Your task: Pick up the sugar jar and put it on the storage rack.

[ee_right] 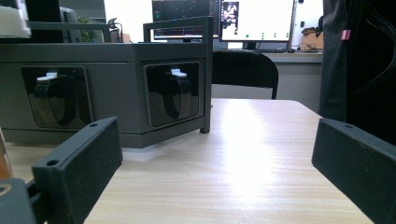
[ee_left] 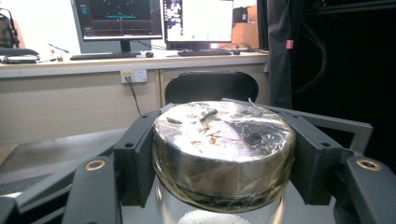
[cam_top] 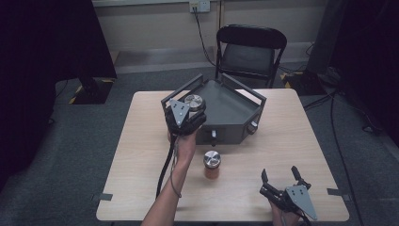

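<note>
Left tool (cam_top: 188, 110) raised, jaws clamped; right tool (cam_top: 281, 179) low (jaws apart).

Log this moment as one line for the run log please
left gripper: shut on silver-lidded jar, held above grey rack | right gripper: jaws open, empty, low over table | second jar: on table

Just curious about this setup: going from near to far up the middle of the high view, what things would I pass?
Jar with the metal lid standing on the table → grey tray-like box → black folding chair → wall socket.
</note>
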Available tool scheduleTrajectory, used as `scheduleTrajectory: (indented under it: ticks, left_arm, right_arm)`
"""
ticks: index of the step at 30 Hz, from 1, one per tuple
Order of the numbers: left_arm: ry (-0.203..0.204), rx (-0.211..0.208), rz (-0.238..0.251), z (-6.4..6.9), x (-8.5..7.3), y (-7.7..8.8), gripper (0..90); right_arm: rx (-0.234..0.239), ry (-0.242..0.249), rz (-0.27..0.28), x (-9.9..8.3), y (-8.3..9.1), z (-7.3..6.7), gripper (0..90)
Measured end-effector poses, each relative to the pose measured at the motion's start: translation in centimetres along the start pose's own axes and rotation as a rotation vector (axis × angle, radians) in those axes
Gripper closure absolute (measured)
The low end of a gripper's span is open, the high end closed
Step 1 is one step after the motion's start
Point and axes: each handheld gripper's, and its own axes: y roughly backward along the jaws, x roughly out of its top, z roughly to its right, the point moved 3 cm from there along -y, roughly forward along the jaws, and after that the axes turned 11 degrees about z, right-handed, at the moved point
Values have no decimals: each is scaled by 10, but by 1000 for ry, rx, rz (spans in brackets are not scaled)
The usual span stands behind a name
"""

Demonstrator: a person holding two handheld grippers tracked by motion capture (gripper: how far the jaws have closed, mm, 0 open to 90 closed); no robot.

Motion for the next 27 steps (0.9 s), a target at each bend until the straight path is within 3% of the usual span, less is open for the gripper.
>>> scheduleTrajectory:
  ticks: [8, 11, 15, 27]
  left_arm:
    - [-1, 29, -4, -3, -6, -19, 346]
    - [-9, 25, -1, -4, -9, -23, 345]
    - [15, 14, -14, -9, -11, -27, 345]
    - [9, 3, -52, -7, -14, -30, 345]
  right_arm:
    - [2, 0, 0, 0, 0, 0, 4]
    - [0, 1, 1, 0, 0, 0, 4]
    - [-1, 0, 0, 0, 0, 0, 4]
    - [-6, 1, 1, 0, 0, -1, 4]
